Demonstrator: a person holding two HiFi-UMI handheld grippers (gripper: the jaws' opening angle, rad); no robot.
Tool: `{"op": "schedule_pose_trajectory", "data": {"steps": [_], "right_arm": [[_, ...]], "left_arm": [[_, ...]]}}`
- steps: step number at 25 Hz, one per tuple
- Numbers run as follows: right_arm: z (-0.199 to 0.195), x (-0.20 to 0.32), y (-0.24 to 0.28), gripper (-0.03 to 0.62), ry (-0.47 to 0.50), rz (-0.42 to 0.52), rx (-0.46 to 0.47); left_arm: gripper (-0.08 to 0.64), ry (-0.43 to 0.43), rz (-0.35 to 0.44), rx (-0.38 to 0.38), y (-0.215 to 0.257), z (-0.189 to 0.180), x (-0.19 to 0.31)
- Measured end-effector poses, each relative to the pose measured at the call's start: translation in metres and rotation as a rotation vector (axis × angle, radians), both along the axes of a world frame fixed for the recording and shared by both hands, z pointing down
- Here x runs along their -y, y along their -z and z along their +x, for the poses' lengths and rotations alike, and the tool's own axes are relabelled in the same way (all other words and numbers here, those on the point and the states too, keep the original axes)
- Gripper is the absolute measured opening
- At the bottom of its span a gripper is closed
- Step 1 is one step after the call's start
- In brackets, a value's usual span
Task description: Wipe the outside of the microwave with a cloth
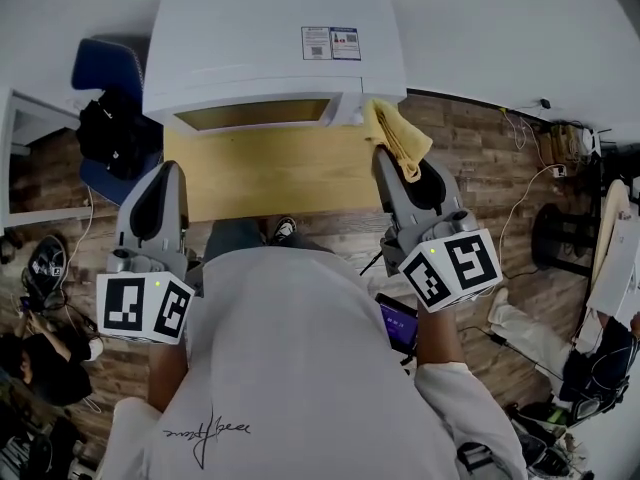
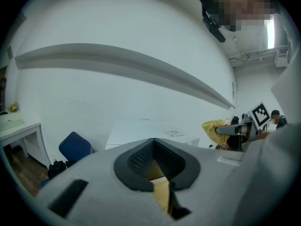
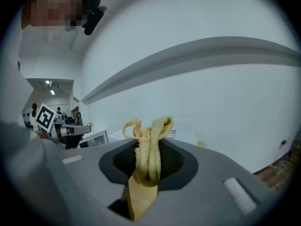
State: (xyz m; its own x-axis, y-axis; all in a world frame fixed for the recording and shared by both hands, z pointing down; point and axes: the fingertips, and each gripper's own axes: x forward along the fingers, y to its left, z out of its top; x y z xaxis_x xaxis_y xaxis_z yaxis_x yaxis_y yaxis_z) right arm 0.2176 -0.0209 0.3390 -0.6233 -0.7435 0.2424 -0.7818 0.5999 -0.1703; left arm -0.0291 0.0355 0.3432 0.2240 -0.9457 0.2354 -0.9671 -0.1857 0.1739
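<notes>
The head view looks steeply down from above the person's shoulders, taking in the white microwave [image 1: 275, 43], the wooden tabletop [image 1: 270, 178] and the backs of both tools. The left gripper view sits close behind the left gripper [image 2: 153, 161] and faces forward along its closed jaws, tilted slightly upward toward the wall. The right gripper view does the same from the right gripper [image 3: 148, 166]. Both gripper views share the microwave's top ahead, and each catches the other gripper at its inner edge. The cloth [image 3: 149, 145] pinched in the right gripper shows in all three views.
</notes>
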Motion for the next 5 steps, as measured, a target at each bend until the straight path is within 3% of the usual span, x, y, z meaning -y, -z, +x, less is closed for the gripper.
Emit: {"op": "schedule_pose_trajectory", "data": {"steps": [5], "right_arm": [[0.0008, -0.0004, -0.0001, 0.107, 0.011, -0.006, 0.009]], "left_arm": [[-0.008, -0.013, -0.001, 0.006, -0.0016, 0.0032, 0.0002]]}}
